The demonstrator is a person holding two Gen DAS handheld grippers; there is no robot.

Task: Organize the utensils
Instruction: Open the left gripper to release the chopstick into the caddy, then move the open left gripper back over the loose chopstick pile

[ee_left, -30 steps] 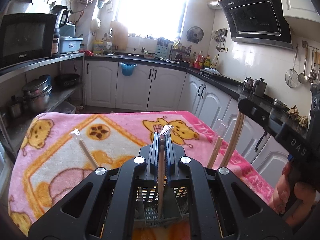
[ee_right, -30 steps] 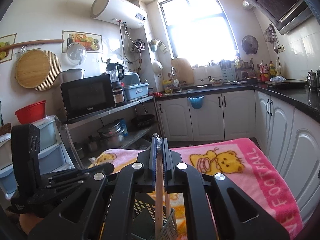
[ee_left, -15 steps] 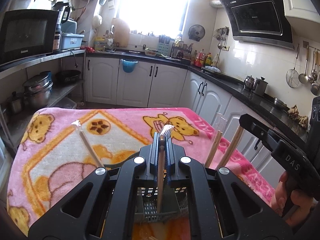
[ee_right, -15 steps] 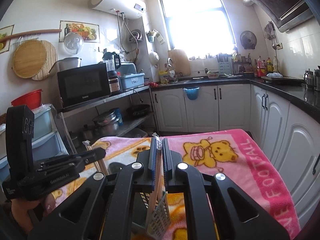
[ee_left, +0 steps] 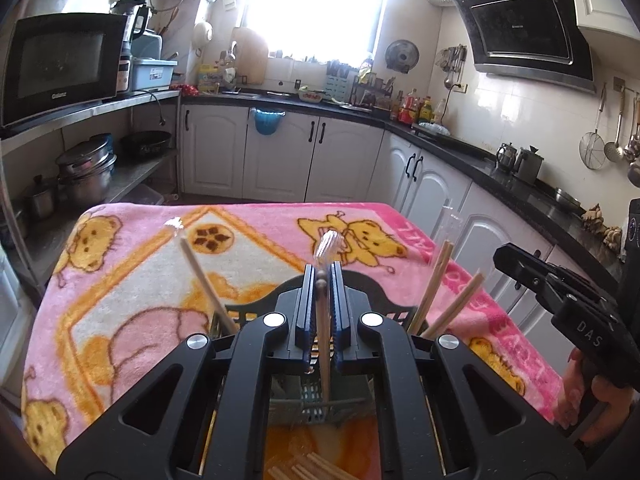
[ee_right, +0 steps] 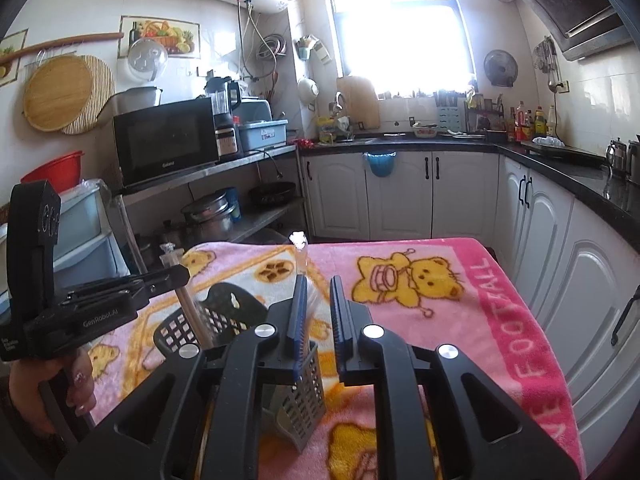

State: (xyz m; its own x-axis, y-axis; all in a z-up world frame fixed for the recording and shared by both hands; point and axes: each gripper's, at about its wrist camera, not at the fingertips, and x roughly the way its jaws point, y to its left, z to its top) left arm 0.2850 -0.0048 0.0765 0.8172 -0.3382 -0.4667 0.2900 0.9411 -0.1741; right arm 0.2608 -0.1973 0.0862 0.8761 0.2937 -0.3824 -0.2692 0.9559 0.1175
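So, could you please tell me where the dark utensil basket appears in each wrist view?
Left wrist: utensil basket at bottom centre, mostly hidden, with chopsticks sticking out.
Right wrist: utensil basket lower centre-left, on the blanket.
Shared landmark: the microwave, on the left shelf in both.

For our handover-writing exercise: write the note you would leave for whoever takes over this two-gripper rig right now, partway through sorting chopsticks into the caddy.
Left gripper: shut on a wrapped chopstick pair, held upright over the cutlery caddy.
Right gripper: jaws opening; its wrapped pair stands between them, not gripped, lower end seemingly in the caddy.
Done: other chopsticks already lean in the caddy on both sides.
Left: lower and release the left pair, then probably collect the loose chopsticks lying on the pink blanket nearest the camera.
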